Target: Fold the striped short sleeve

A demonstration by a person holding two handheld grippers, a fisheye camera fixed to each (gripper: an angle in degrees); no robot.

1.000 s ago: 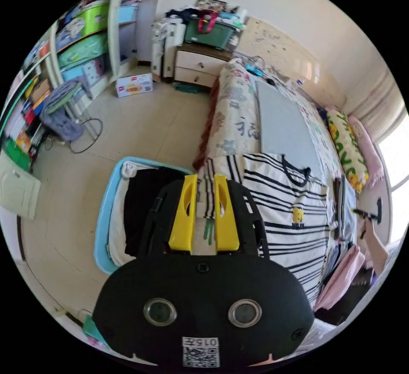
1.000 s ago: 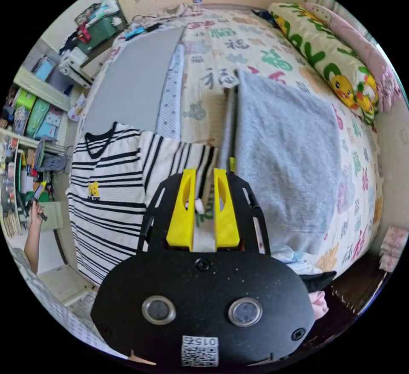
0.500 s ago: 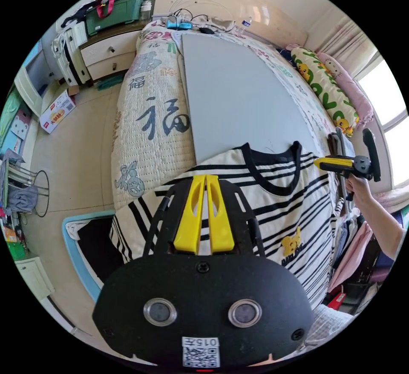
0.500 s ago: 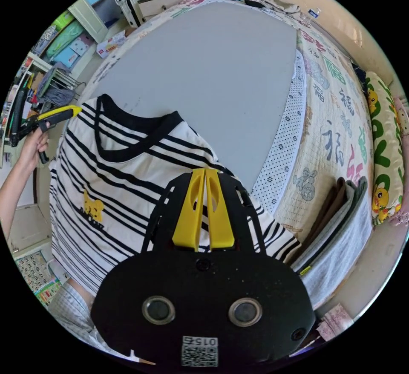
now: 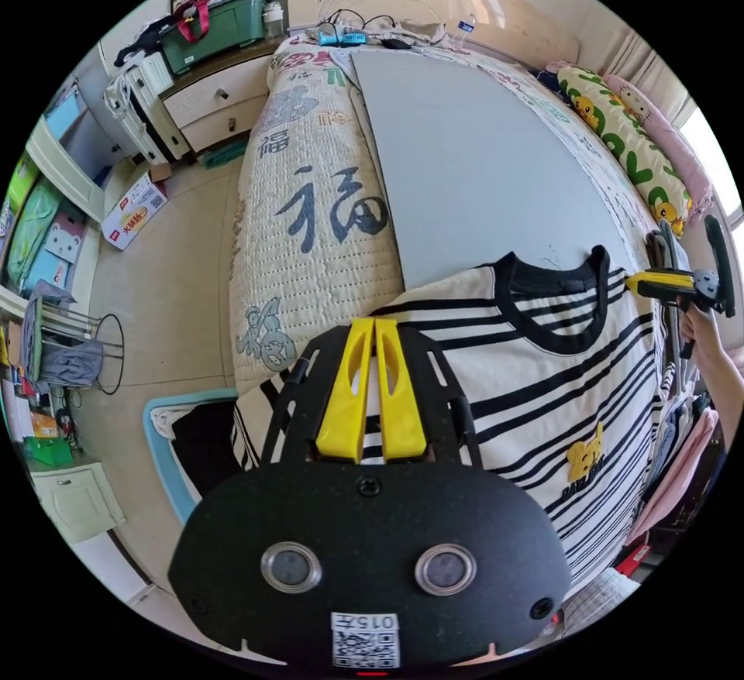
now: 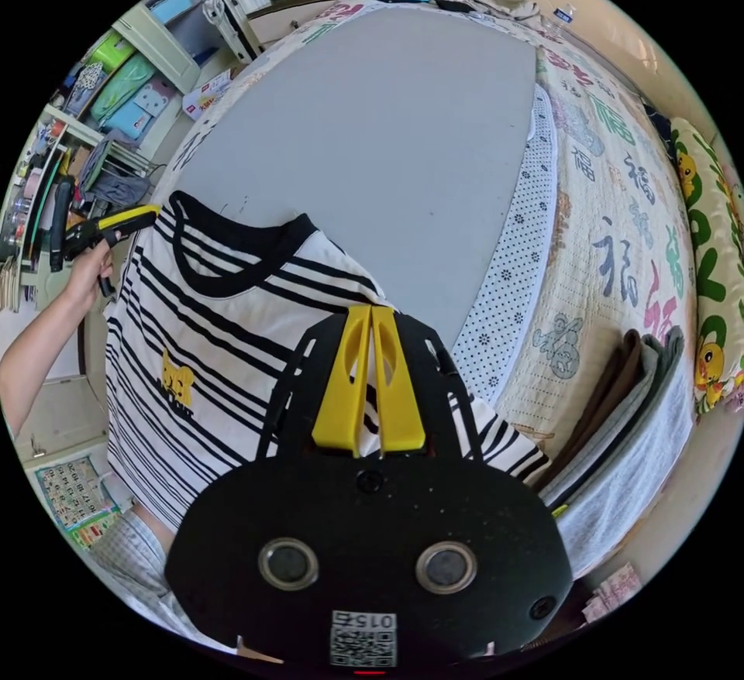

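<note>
Since a second ago the striped short sleeve shirt [image 5: 542, 370] has come up off the side of the bed [image 5: 310, 207] and now hangs spread by its shoulders over the near end of the grey board [image 5: 480, 169]; in the last half second it has only drifted a little. Nearest me, the left tool [image 5: 376, 393] is clenched on one shoulder of the shirt and the right tool [image 6: 370, 386] is clamped on the other, presumably to keep the front flat and facing up before laying it down. Its black collar [image 6: 232, 246] points toward the board. Beyond, folded clothes [image 6: 620, 432] are stacked on the quilt, pillows [image 5: 628, 145] farther off.
</note>
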